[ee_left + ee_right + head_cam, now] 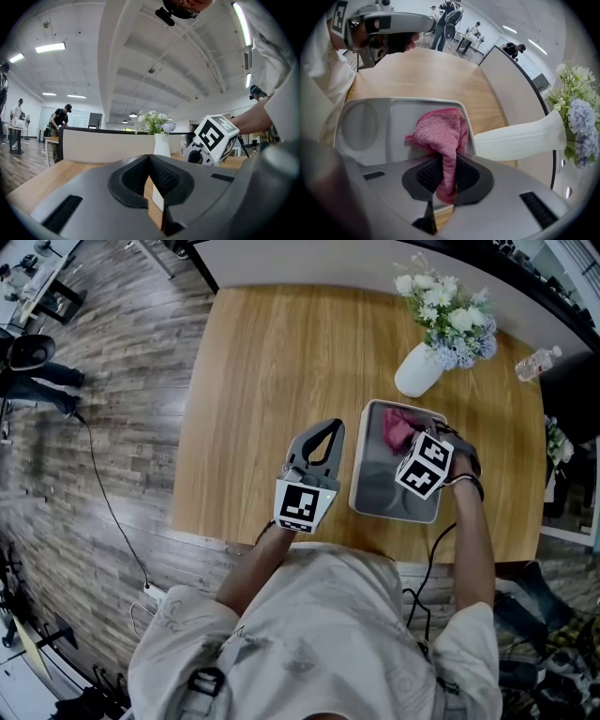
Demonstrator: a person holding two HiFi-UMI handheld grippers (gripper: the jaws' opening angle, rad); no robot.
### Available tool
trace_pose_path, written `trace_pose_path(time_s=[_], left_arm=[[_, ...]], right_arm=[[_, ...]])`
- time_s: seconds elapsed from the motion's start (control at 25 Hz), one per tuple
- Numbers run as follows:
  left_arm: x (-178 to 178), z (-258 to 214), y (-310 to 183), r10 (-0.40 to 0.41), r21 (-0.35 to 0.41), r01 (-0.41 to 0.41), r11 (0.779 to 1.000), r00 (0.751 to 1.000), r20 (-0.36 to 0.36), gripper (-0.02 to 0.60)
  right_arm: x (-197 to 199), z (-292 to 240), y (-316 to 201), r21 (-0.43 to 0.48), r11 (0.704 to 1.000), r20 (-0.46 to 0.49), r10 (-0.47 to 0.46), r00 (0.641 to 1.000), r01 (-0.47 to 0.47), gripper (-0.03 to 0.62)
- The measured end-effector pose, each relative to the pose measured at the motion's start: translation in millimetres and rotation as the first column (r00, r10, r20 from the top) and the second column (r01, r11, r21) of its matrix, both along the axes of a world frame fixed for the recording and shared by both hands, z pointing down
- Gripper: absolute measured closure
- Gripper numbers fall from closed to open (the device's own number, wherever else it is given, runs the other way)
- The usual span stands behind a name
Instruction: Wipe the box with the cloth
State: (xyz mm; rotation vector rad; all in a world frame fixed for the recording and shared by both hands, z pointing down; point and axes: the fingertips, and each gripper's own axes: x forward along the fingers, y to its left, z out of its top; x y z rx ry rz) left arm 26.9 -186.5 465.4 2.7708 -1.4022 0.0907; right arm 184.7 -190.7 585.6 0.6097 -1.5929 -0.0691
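Two in all, one per hand: my left gripper (pixel 150 161) and my right gripper (pixel 445 174), each carrying one black-and-white marker cube (pixel 424 465). The left one is pressed together with nothing in it. Its two dark ribbed pads meet at the tips, and it hangs over bare wood just to the left of the box.

The right one is pinching the one cloth (pixel 443 133), a pink terry piece with a looped, nubbly weave. A fold of it runs down between the ribbed pads while the rest bunches out ahead of them. That bunch lies inside the single box (pixel 373 479), at its far end, against the wall nearest the vase.

The box is shallow, grey and rectangular, with rounded corners, a smooth matt surface and a raised rim. One round hollow is moulded into its floor at the end away from the cloth. It sits flat on the desk (pixel 267 371) — a top of pale, straight-grained wood with rounded corners — close to the near edge.

Beyond the box stands one white vase (pixel 418 372), smooth and swelling toward its base, with a single bunch of white and pale blue flowers (pixel 448 310) in it. One clear plastic bottle (pixel 538 363) stands at the desk's far right, well apart from the box.
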Motion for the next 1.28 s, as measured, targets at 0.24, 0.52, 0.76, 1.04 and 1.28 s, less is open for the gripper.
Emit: trace_pose_path(time_s=[0.24,0.52,0.76,1.04,1.28], left_arm=[[-1,-2,0,-0.005,0.005,0.005,1.0,1.0,-0.005,0.569],[-1,-4,3,-0.003,0.014,0.003,1.0,1.0,-0.004,0.569],[-4,-11,9,-0.002,0.031,0.002,1.0,1.0,-0.005,0.569],[-2,-18,22,0.001,0.039,0.0,0.999,1.0,-0.022,0.569],[-8,-17,32,-0.008,0.035,0.009,0.999,1.0,-0.019,0.569]], right_arm=[[-4,0,22,-0.028,1.0,0.022,0.003,1.0,-0.002,0.53],[-8,-1,46,-0.066,0.998,0.033,0.001,0.999,0.001,0.53],[-12,-2,62,-0.089,0.996,0.05,0.02,0.999,-0.016,0.53],[-14,-7,71,-0.089,0.996,0.038,0.025,0.999,-0.021,0.533],[-16,-7,77,-0.06,0.998,0.024,0.029,0.999,-0.027,0.533]])
